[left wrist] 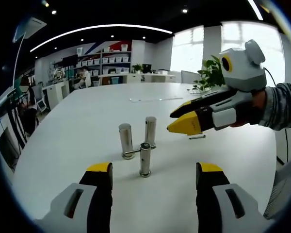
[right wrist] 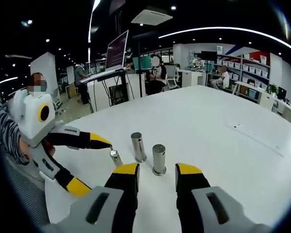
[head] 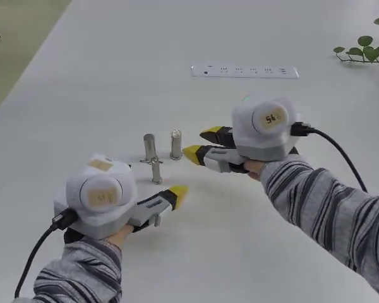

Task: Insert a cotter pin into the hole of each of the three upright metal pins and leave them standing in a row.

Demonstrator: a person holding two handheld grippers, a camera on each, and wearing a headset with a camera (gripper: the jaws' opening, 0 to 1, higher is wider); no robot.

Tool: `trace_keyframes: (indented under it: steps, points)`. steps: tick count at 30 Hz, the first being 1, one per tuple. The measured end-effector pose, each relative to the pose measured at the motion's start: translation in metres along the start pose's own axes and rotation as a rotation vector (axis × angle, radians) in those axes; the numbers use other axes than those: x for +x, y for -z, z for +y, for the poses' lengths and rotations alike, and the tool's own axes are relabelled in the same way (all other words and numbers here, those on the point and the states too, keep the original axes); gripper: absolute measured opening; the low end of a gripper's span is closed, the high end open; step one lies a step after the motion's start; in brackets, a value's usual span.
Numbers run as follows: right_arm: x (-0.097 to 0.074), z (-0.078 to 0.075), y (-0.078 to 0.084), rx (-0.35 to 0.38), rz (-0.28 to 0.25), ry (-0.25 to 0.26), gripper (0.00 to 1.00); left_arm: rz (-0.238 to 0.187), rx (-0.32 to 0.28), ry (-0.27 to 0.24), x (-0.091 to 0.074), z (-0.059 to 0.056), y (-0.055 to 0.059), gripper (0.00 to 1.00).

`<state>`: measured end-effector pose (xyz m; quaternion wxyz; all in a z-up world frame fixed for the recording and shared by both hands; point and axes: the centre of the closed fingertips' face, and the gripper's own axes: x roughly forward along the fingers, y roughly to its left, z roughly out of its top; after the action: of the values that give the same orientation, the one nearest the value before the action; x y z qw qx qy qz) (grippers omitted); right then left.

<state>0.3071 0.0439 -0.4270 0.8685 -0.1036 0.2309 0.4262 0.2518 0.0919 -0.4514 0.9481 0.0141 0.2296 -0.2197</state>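
Three upright metal pins stand close together: a back-left pin, a back-right pin and a shorter near pin. A cotter pin sticks sideways out of the near pin towards the back-left pin. My left gripper is open just in front and to the right of the near pin, nothing between its fingers. Beside the back-right pin, my right gripper is also open and holds nothing. A loose cotter pin lies on the table under the right gripper.
A white power strip lies at the back of the white table. A green plant reaches in at the far right. Cables trail from both grippers towards me. Desks, shelves and people fill the room behind.
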Motion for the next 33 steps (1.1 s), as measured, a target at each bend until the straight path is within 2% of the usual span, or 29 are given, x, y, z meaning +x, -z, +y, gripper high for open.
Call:
trace_keyframes:
  steps: [2,6,10,12,19,23,26,30,33]
  points:
    - [0.011,-0.003,0.002,0.007,0.005,-0.006,0.25,-0.004,0.0,0.009,-0.003,-0.001,-0.001,0.72]
    - [0.02,-0.009,0.004,0.017,0.015,0.001,0.24,-0.013,-0.003,0.026,-0.009,-0.003,-0.004,0.78]
    - [0.027,-0.006,0.003,0.047,0.012,-0.019,0.23,-0.038,-0.017,0.038,-0.014,-0.002,-0.01,0.83]
    - [0.033,-0.012,0.001,0.055,0.009,-0.022,0.22,-0.054,-0.023,0.041,-0.017,-0.003,-0.014,0.86]
    - [0.04,-0.011,-0.001,0.064,0.006,-0.042,0.17,-0.052,-0.018,0.037,-0.023,-0.002,-0.016,0.94]
    - [0.042,-0.01,-0.001,0.057,0.008,-0.055,0.14,-0.066,-0.033,0.027,-0.027,-0.002,-0.019,0.98]
    - [0.043,-0.006,0.001,0.025,0.02,-0.044,0.11,-0.07,-0.042,0.029,-0.029,-0.003,-0.02,0.99]
    - [0.043,-0.005,0.0,0.027,0.013,-0.029,0.09,-0.067,-0.005,0.03,-0.034,-0.006,-0.023,0.99]
    - [0.043,-0.003,-0.001,0.012,0.011,0.002,0.09,-0.071,0.004,0.028,-0.037,-0.006,-0.024,0.99]
